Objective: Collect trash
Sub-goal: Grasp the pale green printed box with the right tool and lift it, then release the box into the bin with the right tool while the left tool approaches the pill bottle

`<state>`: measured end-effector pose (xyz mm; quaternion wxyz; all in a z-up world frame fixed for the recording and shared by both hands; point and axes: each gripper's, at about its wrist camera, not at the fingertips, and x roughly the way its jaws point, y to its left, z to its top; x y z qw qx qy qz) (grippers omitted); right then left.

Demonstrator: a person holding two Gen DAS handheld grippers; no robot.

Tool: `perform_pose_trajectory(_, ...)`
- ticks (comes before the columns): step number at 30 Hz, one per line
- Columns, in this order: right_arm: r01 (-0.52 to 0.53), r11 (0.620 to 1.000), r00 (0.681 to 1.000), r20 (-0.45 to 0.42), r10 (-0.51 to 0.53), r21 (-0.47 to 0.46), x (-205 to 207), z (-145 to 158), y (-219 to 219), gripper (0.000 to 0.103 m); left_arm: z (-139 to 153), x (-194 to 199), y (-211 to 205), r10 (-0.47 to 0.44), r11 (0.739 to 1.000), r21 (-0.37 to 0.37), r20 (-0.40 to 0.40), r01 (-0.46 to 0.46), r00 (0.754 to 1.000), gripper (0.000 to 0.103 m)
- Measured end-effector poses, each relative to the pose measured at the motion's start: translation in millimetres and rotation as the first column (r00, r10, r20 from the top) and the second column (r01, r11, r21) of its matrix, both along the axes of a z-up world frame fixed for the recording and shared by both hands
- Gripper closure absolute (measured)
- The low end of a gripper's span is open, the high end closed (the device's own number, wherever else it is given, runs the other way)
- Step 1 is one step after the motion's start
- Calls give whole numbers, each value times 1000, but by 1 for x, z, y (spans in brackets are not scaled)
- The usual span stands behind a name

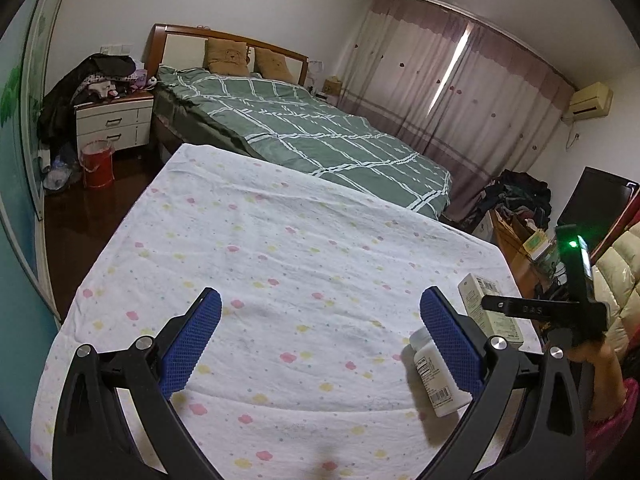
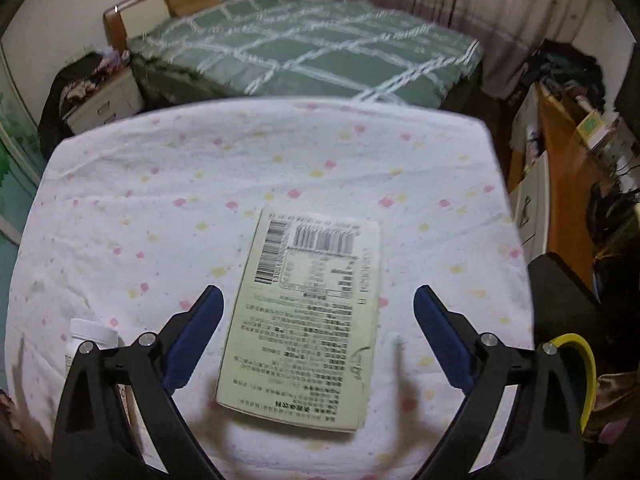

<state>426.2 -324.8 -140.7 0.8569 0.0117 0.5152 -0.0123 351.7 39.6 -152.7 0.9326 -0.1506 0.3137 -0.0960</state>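
Bedroom, table under flowered cloth point(image 1: 280, 248). Left view: left gripper point(image 1: 320, 336) wide open, empty; white bottle point(image 1: 438, 380) lying beside right finger, light, rigid, likely slippery. Right view: right gripper point(image 2: 318, 334) open above flat carton point(image 2: 308, 320), light, crushable; grasp across long edges. Print blurred; bottle mostly hidden.

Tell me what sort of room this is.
A bedroom in a home, most likely. A bed with a green checked cover and wooden headboard stands behind the cloth-covered table, a nightstand piled with clothes sits beside it, and long curtains cover the window.
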Motion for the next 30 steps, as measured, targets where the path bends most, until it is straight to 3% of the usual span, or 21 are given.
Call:
perform_pose_trajectory(4,10,1000,998,-65,-11,-17,9,-16,-1,12,1,0,-3,-3,1000,15,3,3,1000,5)
perform_pose_trajectory(7,17,1000,996,-84,-16,14,6,-25,-2,19,1,-1,-5,-5,1000,27,10,5,1000,5)
perform_pose_trajectory(10,18,1000,998,-62,-17,12,3,-21,0,32,1,-1,-8,-8,999,35,5,8,1000,5)
perform_pose_trajectory(21,19,1000,999,29,-20,22,-46,-4,-15,34,2,-1,-10,-12,999,45,7,12,1000,5)
perform_pose_trajectory(30,120,992,984,126,-125,46,-111,16,-73,34,1,-2,-16,-18,997,70,8,17,1000,5)
